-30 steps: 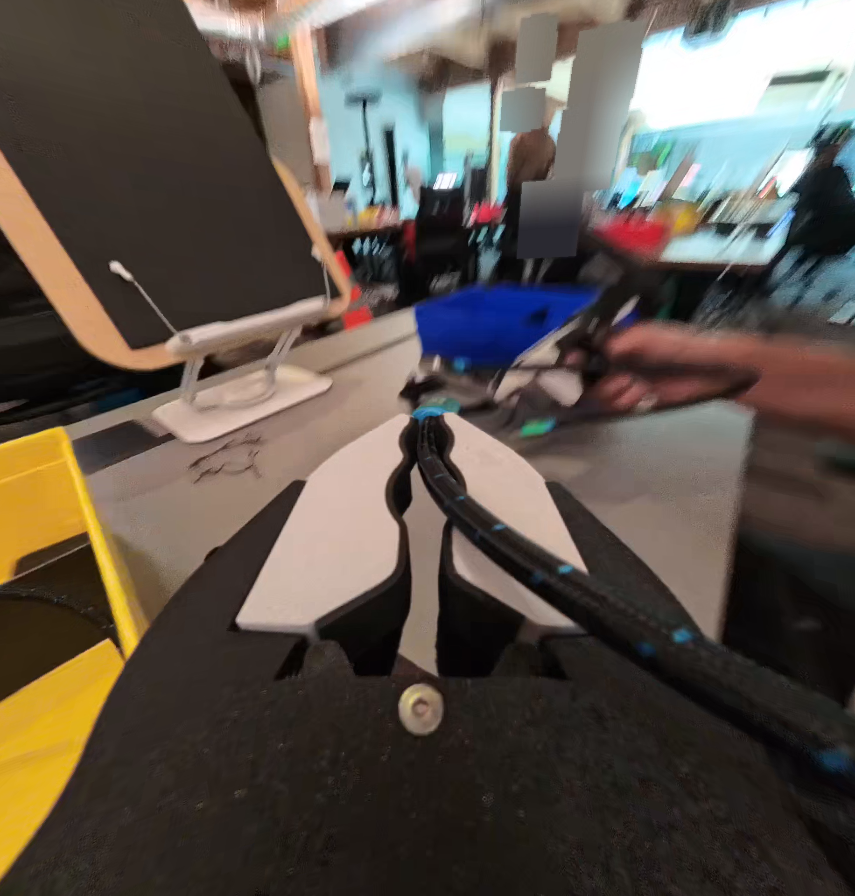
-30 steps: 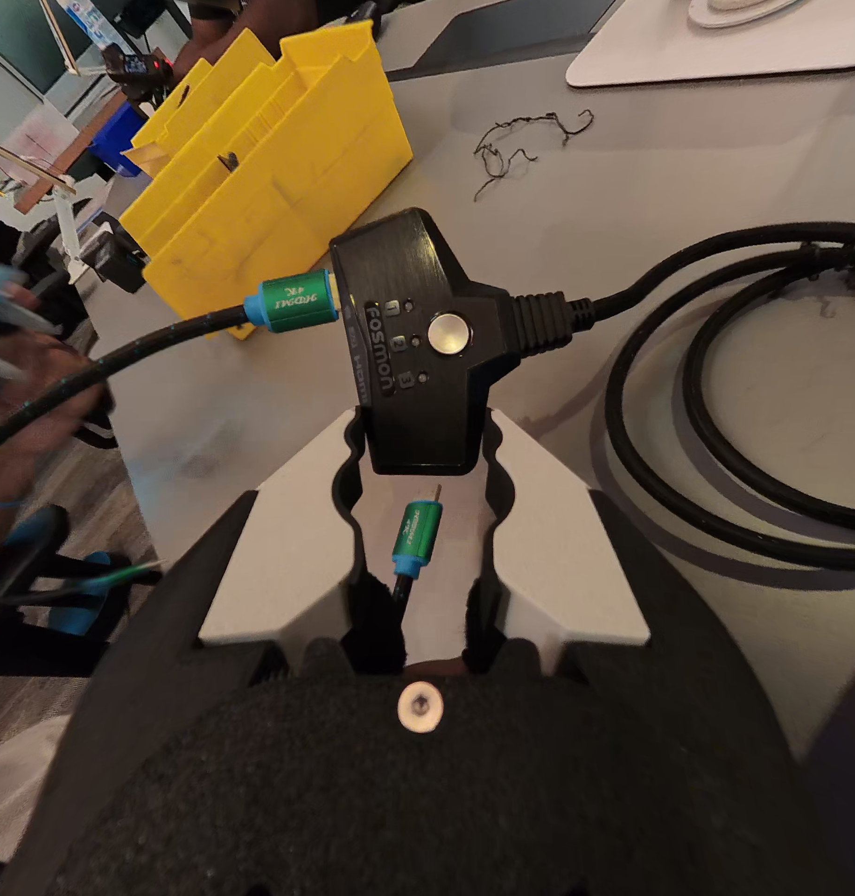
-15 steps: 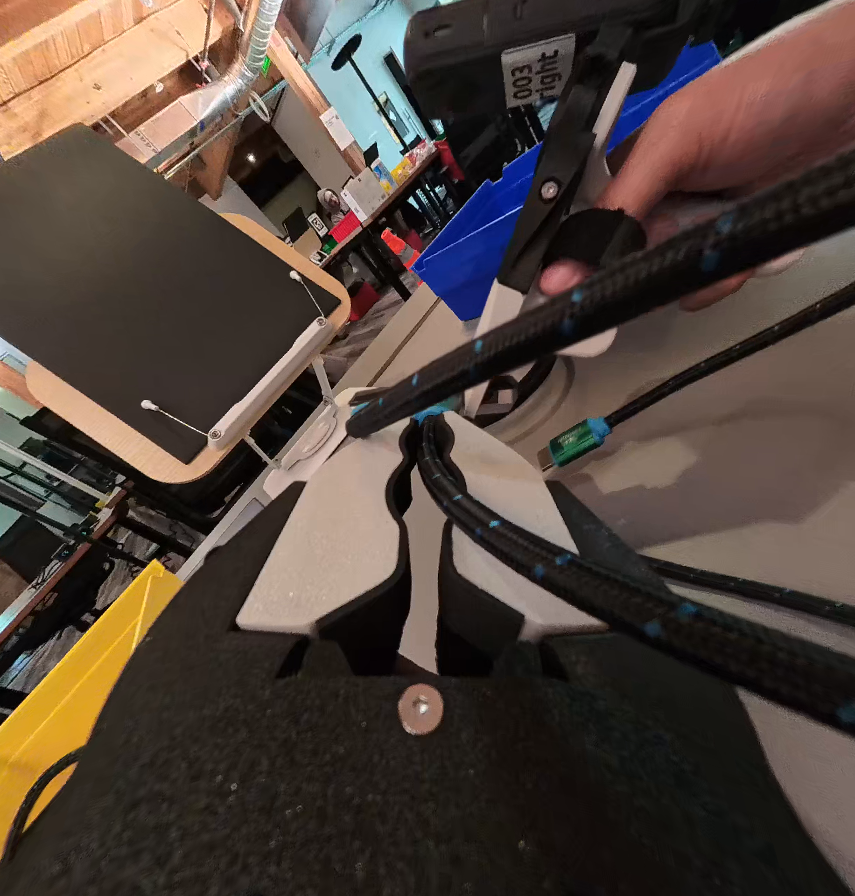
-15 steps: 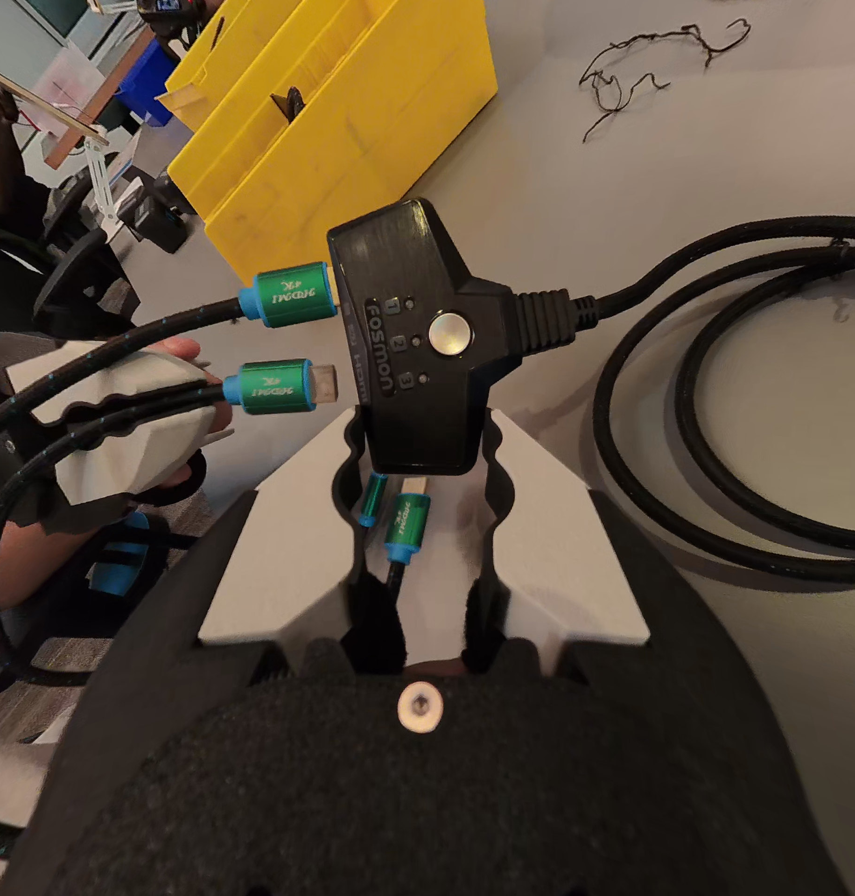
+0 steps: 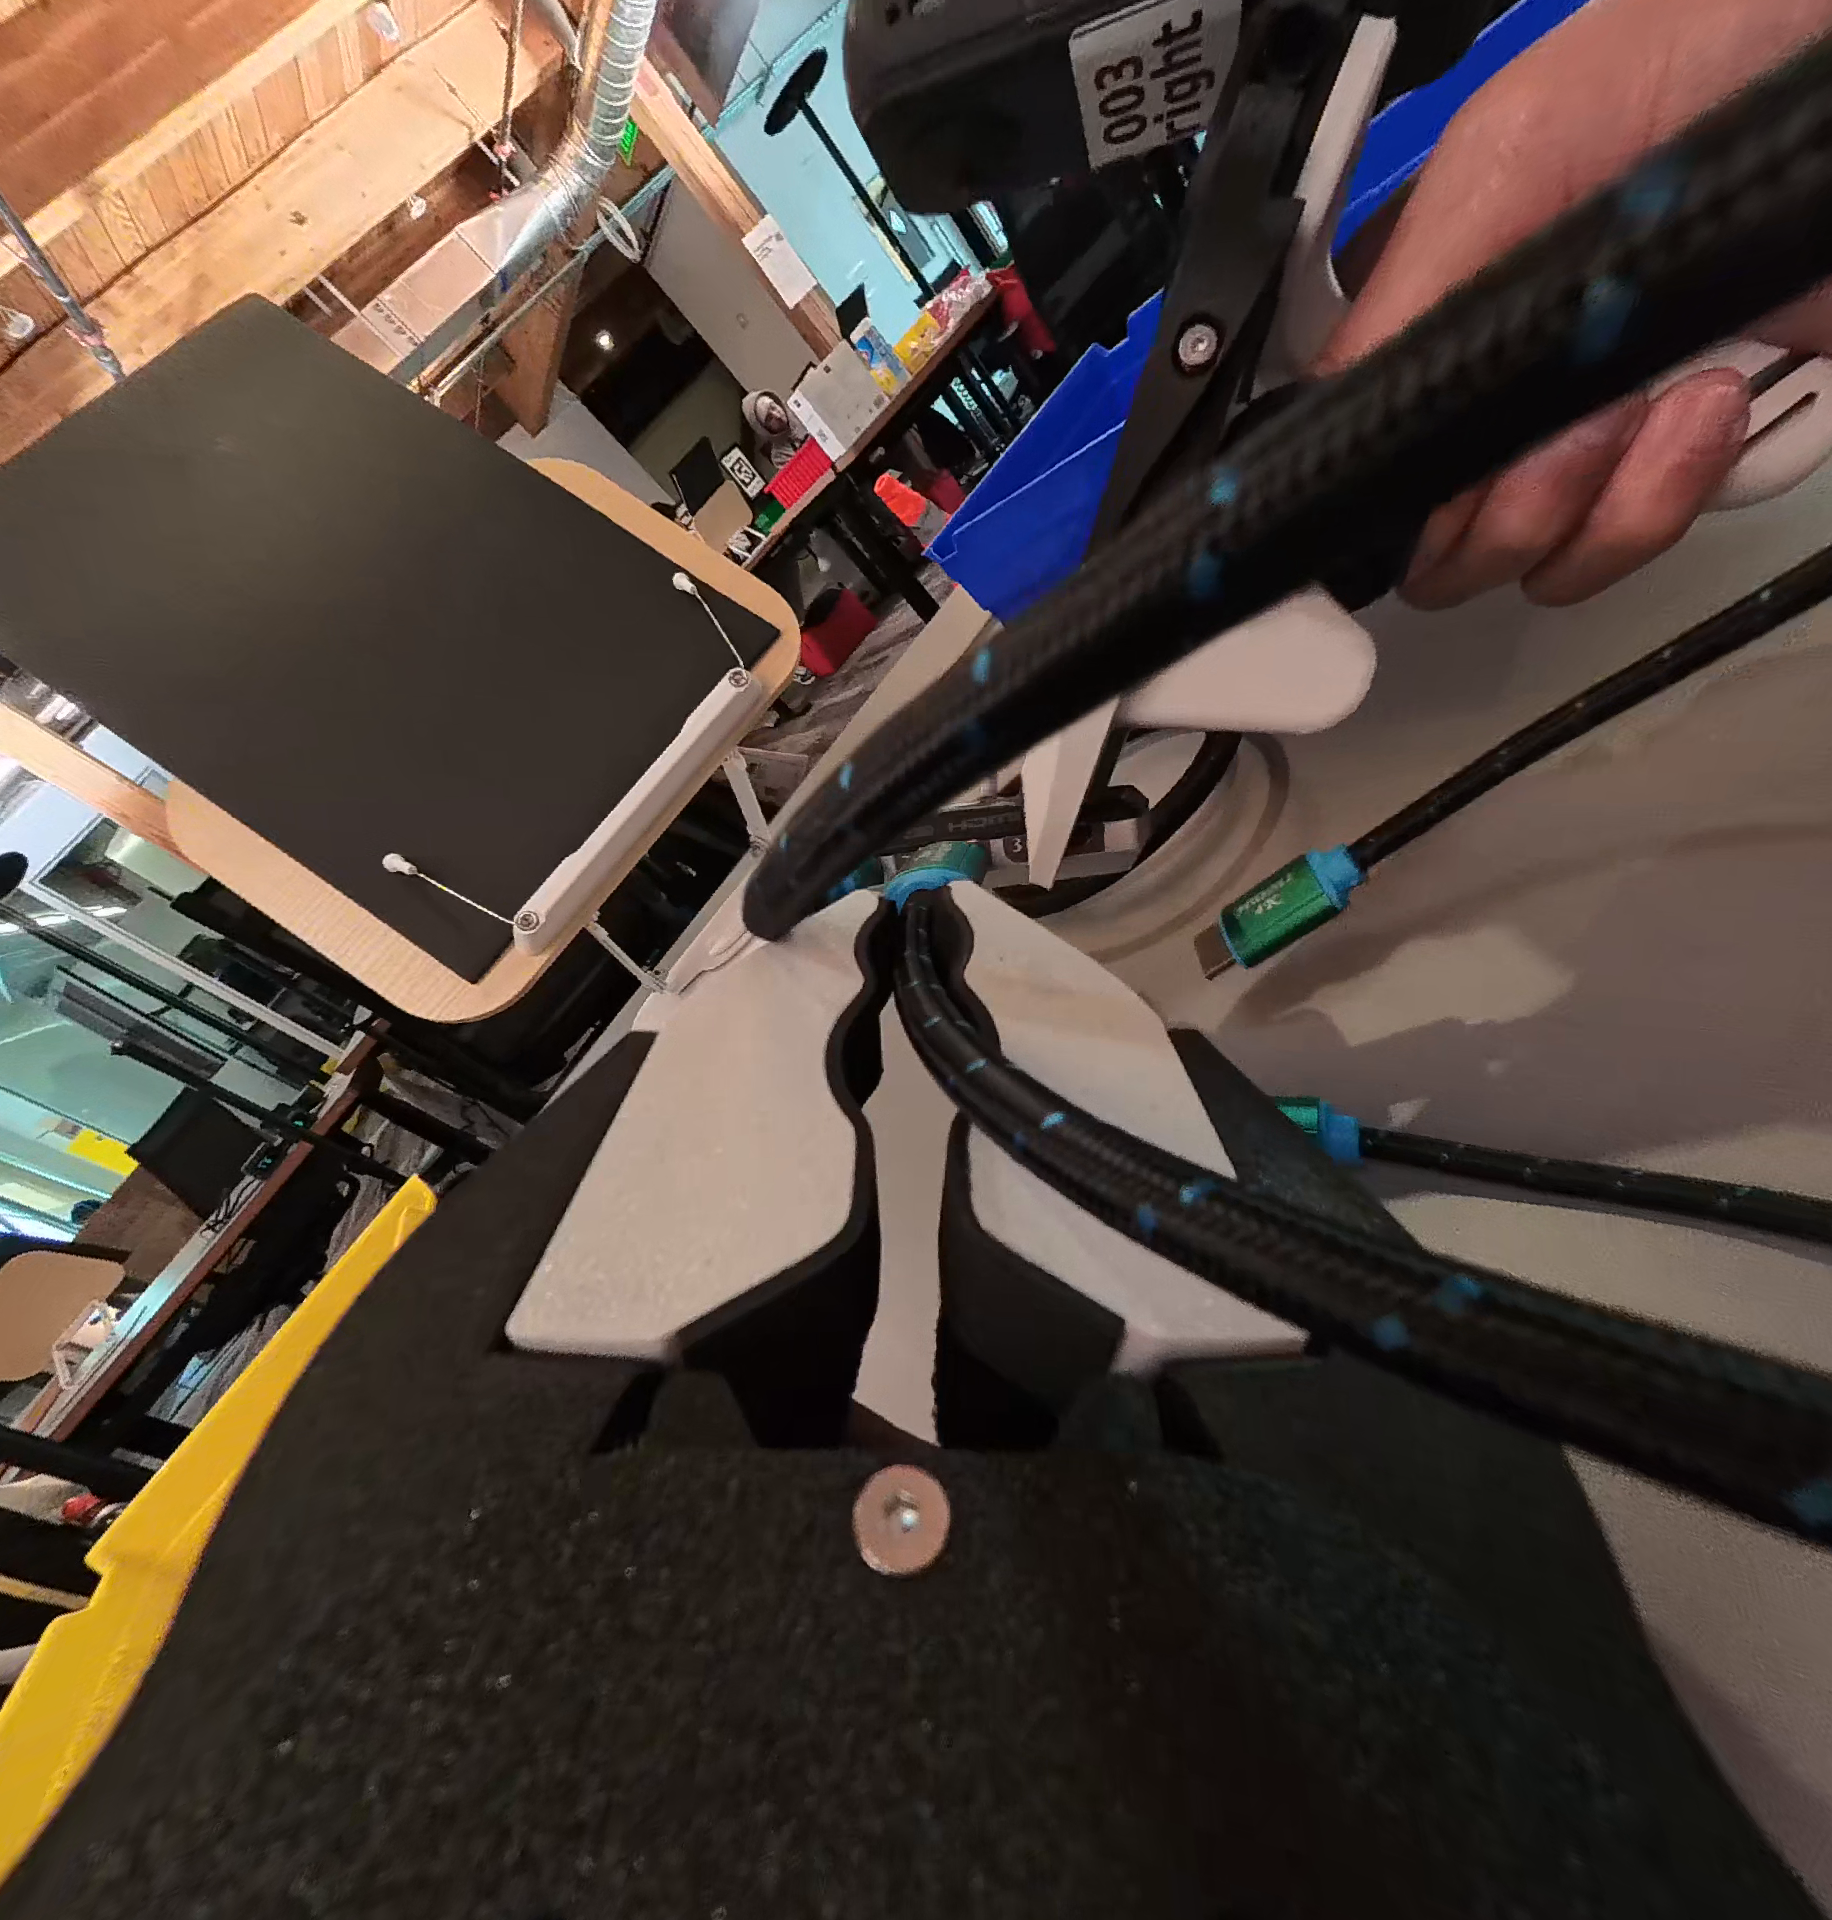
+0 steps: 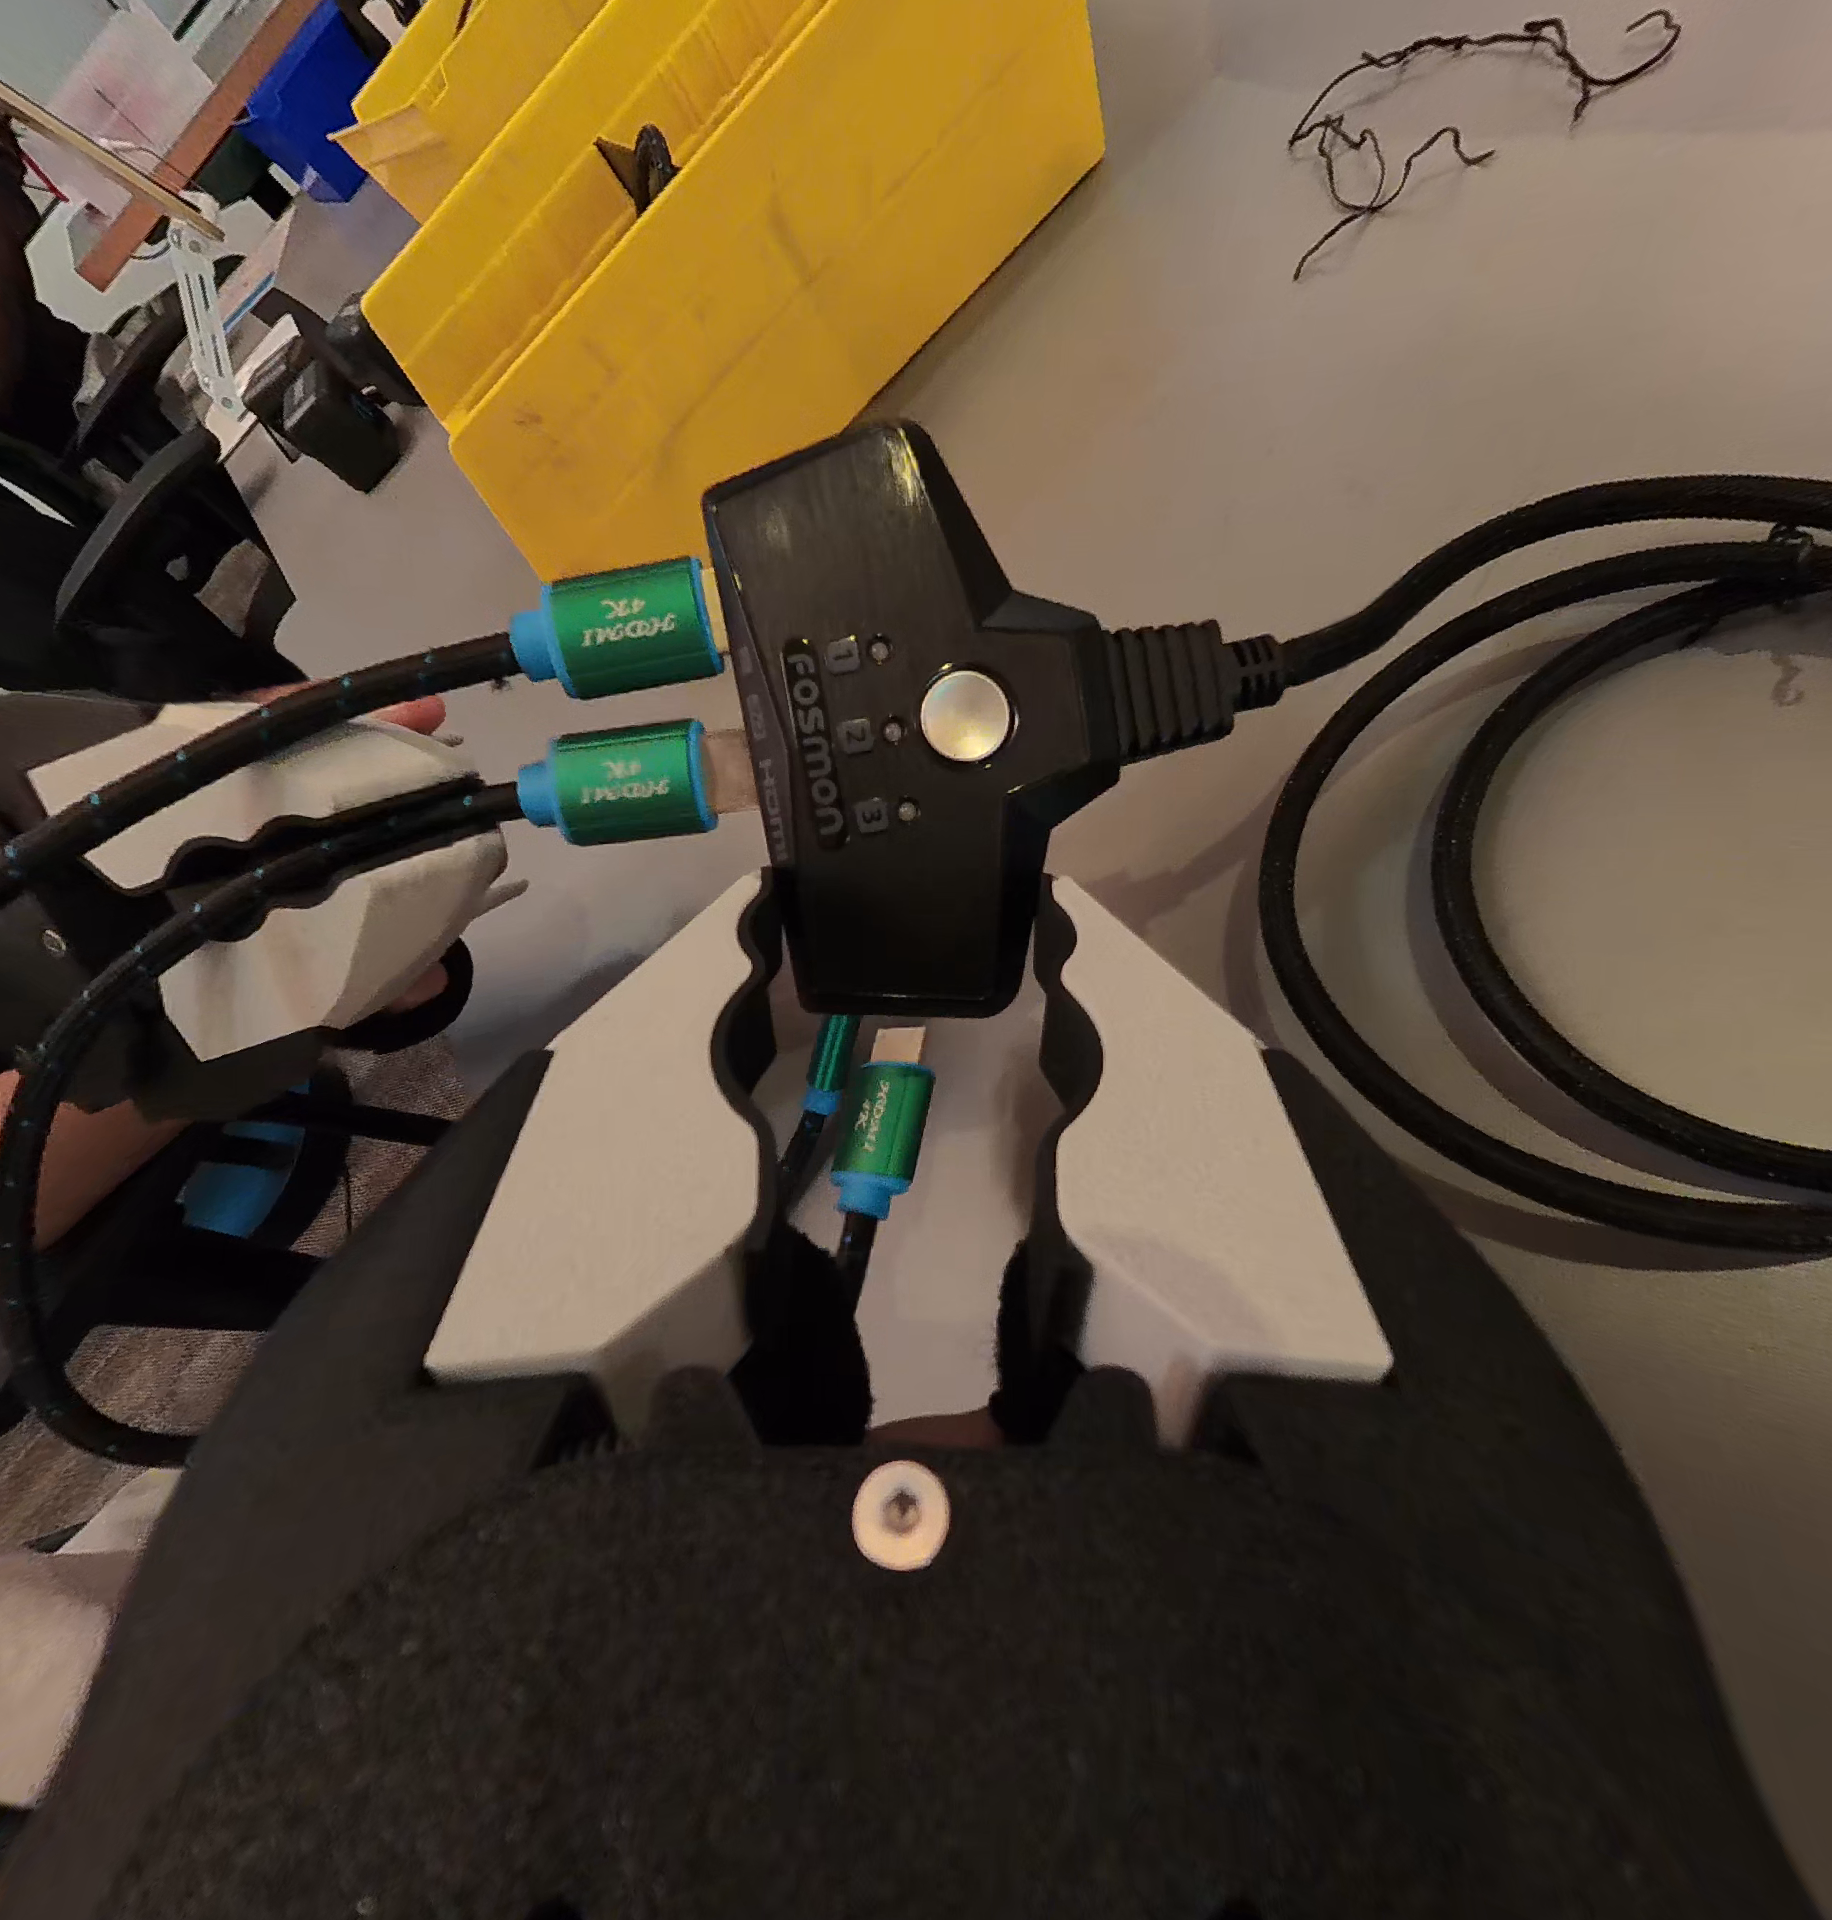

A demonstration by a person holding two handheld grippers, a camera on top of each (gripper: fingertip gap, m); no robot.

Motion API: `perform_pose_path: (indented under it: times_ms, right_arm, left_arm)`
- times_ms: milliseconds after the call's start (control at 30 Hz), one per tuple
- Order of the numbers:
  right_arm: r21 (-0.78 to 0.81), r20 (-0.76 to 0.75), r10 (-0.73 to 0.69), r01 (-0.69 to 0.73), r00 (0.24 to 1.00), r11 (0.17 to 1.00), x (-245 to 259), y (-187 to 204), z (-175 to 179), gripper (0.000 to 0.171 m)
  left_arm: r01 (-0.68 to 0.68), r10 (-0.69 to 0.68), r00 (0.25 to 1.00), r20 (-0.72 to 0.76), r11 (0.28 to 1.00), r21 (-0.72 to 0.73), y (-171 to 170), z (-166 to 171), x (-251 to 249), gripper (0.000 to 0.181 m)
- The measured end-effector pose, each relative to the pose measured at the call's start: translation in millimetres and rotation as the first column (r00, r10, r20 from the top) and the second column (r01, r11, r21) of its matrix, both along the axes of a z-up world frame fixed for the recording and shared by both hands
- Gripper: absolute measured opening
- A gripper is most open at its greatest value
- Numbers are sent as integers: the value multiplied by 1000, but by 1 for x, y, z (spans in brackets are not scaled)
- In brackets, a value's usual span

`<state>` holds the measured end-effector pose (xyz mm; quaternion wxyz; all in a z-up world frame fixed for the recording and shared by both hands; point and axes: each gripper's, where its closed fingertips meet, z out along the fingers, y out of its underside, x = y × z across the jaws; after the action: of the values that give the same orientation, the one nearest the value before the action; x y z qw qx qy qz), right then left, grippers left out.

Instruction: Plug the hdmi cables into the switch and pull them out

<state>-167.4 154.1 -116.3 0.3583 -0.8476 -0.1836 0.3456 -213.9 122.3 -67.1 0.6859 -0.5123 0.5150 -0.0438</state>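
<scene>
We hold the black switch [image 6: 891,727] steady by its near end in the right gripper [image 6: 901,997], jaws clamped on its sides, lifted over the grey table [image 6: 1411,364]. The left gripper [image 6: 268,894], jaws pinched narrow on a braided cable [image 6: 299,883], brings the second plug [image 6: 621,779] to the middle port; its metal tip is just entering. We should push straight, level with the first plug [image 6: 621,639], already seated above. Two spare plugs [image 6: 876,1132] lie below.
</scene>
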Motion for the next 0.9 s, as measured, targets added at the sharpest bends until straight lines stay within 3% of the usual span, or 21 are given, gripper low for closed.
perform_pose_path:
  times_ms: [400, 633, 700, 767, 900]
  right_arm:
    - [104, 89, -33, 24, 995, 994, 0, 4, 1, 48]
    - [42, 68, 8, -11, 998, 999, -5, -2, -5, 48]
    - [24, 55, 13, -15, 998, 1000, -9, -4, -6, 48]
    - [33, 62, -3, 1, 998, 999, -9, -2, -7, 48]
    - [51, 51, 28, -31, 998, 998, -10, -4, -4, 48]
  left_arm:
    - [-42, 40, 997, 67, 999, 16, 3, 1, -2, 6]
    - [-14, 15, 1000, -2, 977, 214, -4, 4, 1, 7]
    - [-62, 75, 997, -35, 956, 286, -5, 2, 3, 7]
    - [-83, 93, 995, -27, 964, 254, -3, 1, 3, 6]
    - [9, -19, 997, 76, 992, 127, -5, 5, 2, 7]
